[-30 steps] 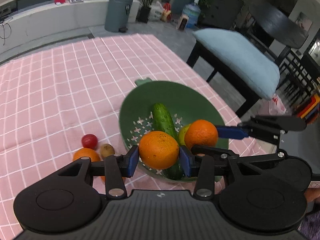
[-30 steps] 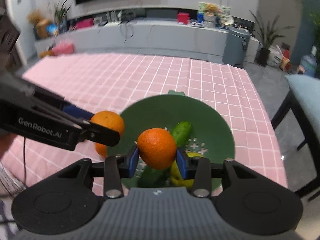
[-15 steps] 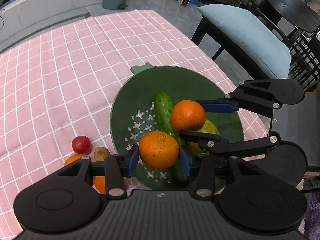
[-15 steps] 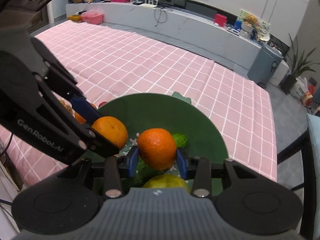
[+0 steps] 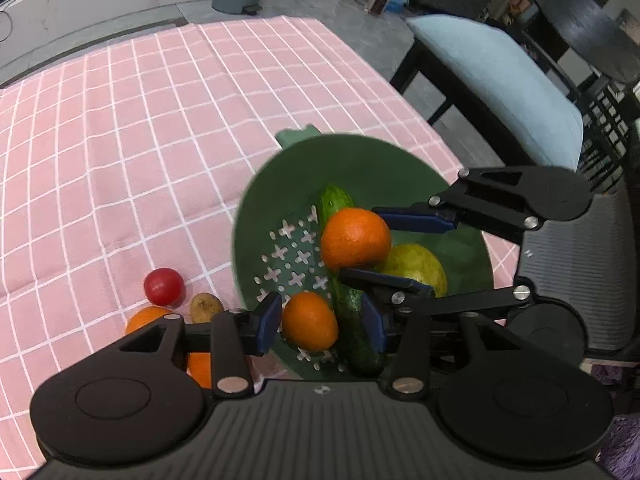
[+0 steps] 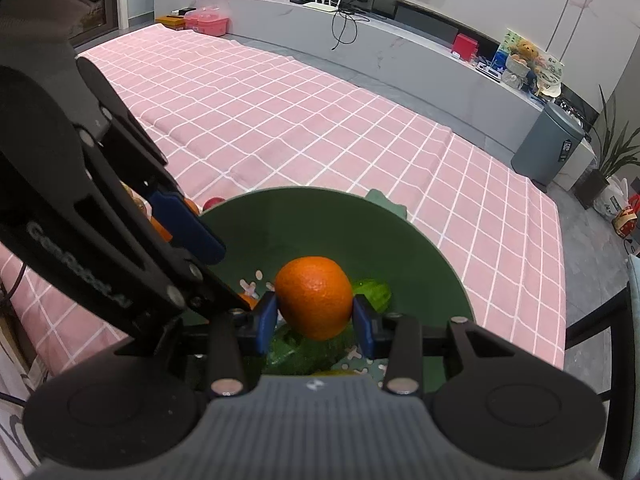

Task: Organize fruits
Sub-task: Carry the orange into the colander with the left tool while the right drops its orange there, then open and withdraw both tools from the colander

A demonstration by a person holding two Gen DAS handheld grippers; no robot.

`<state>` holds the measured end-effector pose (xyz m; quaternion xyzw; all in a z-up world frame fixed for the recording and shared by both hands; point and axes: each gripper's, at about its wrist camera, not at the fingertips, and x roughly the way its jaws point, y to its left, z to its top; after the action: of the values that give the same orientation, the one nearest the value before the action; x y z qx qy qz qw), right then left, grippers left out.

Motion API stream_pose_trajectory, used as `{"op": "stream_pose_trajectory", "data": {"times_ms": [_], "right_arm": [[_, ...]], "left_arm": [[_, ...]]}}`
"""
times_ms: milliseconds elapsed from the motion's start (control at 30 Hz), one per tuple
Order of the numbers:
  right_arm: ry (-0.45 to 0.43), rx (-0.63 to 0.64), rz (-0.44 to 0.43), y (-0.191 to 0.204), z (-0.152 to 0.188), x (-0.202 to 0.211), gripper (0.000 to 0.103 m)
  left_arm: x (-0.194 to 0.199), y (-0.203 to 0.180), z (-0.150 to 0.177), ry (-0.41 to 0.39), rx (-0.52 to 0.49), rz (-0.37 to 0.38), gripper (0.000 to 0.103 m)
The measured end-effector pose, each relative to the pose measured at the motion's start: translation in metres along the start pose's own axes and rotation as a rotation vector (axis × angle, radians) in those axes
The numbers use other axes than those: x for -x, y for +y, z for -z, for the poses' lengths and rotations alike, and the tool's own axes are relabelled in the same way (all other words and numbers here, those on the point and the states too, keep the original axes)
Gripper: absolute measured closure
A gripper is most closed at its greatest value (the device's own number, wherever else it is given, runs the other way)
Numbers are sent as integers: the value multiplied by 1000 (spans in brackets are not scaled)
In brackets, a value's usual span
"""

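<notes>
Two oranges, one per gripper, above a green colander. Left gripper: jaws have just been opening; its orange sits loose between the spread pads, no longer pinched as a second ago, lying on the perforated floor against the cucumber at 3 o'clock, so judged delivered. Right gripper: pads clamped on the second orange, glossy, pebbled, unblemished, hanging over the colander; release pending.
</notes>
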<state>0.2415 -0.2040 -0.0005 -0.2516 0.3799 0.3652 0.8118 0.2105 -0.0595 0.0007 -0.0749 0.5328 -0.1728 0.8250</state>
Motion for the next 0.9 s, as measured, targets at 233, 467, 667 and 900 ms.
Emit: {"op": "stream_pose_trajectory", "data": {"times_ms": [233,467,667,900], "right_arm": [[8,-58,-11,-5,-7,-9,65],[22,-70,-1,-2,-13,-17,64],[14,-86,23,-3,-17,-10,54],[-9,-101,80,9,-21,14,45]], "left_arm": [[30,6,2,-74,20,1,48],[40,12,6,-91,43,-21,48],[48,14,13,-93,50,-42,48],[64,16,24,-138,42,-68,48]]}}
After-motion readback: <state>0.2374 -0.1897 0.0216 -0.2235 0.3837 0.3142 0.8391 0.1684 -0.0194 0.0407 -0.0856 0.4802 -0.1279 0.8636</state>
